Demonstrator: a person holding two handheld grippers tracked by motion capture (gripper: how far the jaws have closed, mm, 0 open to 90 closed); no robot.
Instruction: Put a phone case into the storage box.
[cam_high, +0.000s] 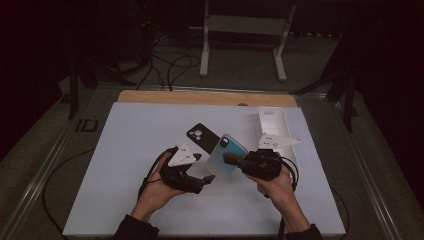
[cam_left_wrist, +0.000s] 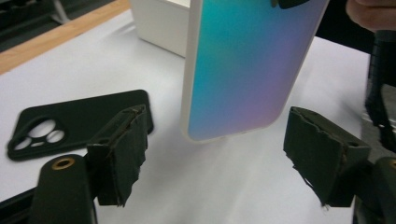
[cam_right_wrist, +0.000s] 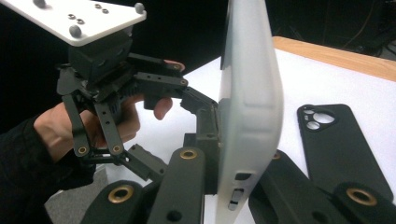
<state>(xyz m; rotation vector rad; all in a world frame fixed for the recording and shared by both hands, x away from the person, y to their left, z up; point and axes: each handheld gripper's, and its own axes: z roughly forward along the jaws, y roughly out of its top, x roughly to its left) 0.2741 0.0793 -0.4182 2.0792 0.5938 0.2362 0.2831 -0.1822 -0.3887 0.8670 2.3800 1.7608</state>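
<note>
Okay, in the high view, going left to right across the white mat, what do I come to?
Left gripper → black phone case → iridescent phone case, clamped in the right gripper → white tray.

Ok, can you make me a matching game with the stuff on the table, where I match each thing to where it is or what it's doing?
Things:
1. blue-purple phone case
2. black phone case
3. white box
4. left gripper

Places or states:
A. lying flat on the white table top
B. jaws apart, one on each side of the blue-purple case's lower end
C. held up off the table by the right gripper
D. standing at the far right of the table

Pairs: 1-C, 2-A, 3-D, 4-B
</note>
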